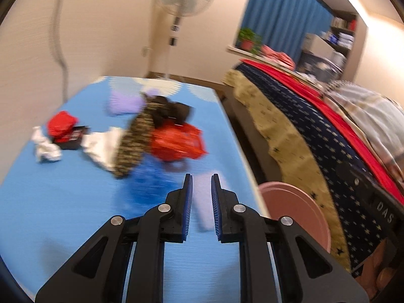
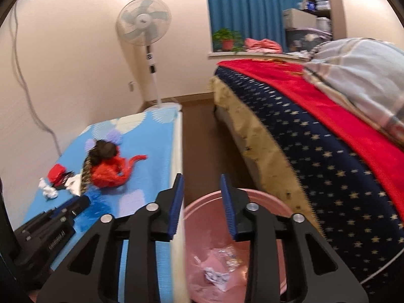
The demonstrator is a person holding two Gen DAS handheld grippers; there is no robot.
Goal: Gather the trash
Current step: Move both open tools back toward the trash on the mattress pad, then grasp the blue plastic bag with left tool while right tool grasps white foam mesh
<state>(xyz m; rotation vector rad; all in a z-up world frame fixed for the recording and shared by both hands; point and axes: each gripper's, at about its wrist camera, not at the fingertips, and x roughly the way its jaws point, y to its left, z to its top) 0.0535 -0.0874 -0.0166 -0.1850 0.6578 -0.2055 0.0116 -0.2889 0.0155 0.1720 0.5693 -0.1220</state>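
A pile of trash lies on the blue mat (image 1: 63, 202): a red plastic bag (image 1: 178, 142), a crumpled white paper (image 1: 45, 149), a red pack on a dark box (image 1: 61, 125), a patterned wrapper (image 1: 133, 141) and a blue bag (image 1: 149, 181). My left gripper (image 1: 202, 189) is open and empty above the mat, near the blue bag. My right gripper (image 2: 202, 189) is open and empty above the pink bin (image 2: 199, 209), which holds wrappers and crumpled paper (image 2: 217, 275). The red bag (image 2: 108, 173) and the left gripper's body (image 2: 50, 222) also show in the right wrist view.
A bed with a star-patterned blanket (image 2: 328, 164) and red cover stands right of the bin. A standing fan (image 2: 144, 27) is beyond the mat's far end. A strip of wooden floor (image 2: 197, 139) runs between mat and bed.
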